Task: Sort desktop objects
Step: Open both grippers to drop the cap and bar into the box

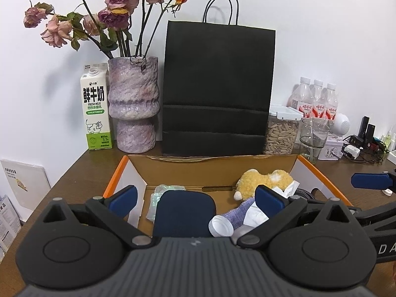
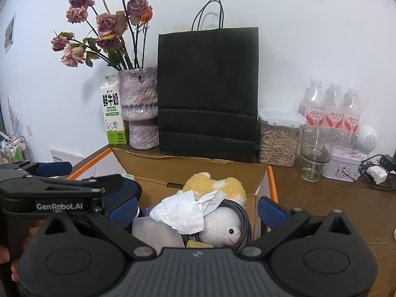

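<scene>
An open cardboard box (image 1: pixel 138 173) with orange edges sits on the brown desk. Inside lie a dark blue pouch (image 1: pixel 184 212), a yellow plush (image 1: pixel 262 182), a white-capped bottle in a purple knit sleeve (image 1: pixel 221 225) and a clear plastic wrap (image 1: pixel 158 193). My left gripper (image 1: pixel 196 201) hangs open above the blue pouch, touching nothing. In the right wrist view, my right gripper (image 2: pixel 198 210) stands open over a crumpled tissue (image 2: pixel 183 211), a white plush (image 2: pixel 222 227), a braided cable (image 2: pixel 237 212) and the yellow plush (image 2: pixel 212 185). Neither gripper holds anything.
Behind the box stand a black paper bag (image 1: pixel 217 91), a purple vase of dried roses (image 1: pixel 135 106) and a milk carton (image 1: pixel 96 109). To the right are a seed jar (image 2: pixel 278 141), a glass cup (image 2: pixel 314 158), three water bottles (image 2: pixel 331 109), a tin (image 2: pixel 344 167) and chargers (image 2: pixel 376 173).
</scene>
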{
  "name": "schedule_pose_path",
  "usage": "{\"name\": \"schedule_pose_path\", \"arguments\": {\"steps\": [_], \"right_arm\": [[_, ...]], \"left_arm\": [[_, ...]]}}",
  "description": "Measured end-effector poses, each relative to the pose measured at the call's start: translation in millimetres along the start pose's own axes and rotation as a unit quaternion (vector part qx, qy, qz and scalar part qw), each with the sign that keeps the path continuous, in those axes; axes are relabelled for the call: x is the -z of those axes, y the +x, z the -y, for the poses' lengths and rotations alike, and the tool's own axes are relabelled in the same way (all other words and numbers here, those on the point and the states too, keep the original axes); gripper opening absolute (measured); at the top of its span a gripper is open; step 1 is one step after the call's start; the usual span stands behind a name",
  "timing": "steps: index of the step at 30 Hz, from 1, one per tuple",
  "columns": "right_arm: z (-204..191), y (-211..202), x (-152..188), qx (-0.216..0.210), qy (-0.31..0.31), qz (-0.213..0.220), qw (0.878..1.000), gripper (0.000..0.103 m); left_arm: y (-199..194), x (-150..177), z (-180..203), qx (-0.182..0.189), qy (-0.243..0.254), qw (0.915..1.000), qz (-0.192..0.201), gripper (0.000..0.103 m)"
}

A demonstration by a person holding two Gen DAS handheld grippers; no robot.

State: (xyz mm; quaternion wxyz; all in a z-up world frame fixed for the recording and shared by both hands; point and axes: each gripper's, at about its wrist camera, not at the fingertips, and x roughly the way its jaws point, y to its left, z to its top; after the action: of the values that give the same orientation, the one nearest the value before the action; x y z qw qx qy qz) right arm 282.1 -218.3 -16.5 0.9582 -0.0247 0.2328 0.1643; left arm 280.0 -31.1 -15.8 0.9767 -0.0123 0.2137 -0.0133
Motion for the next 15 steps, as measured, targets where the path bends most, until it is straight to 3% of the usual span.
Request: {"name": "schedule_pose_path", "arguments": {"steps": [15], "right_arm": [[-5.2, -26.4, 6.4, 0.001, -0.019, 0.006, 1.0, 0.103]], "left_arm": [[-23.7, 8.5, 4.2, 0.008, 0.001, 1.0, -0.002, 0.103]]}}
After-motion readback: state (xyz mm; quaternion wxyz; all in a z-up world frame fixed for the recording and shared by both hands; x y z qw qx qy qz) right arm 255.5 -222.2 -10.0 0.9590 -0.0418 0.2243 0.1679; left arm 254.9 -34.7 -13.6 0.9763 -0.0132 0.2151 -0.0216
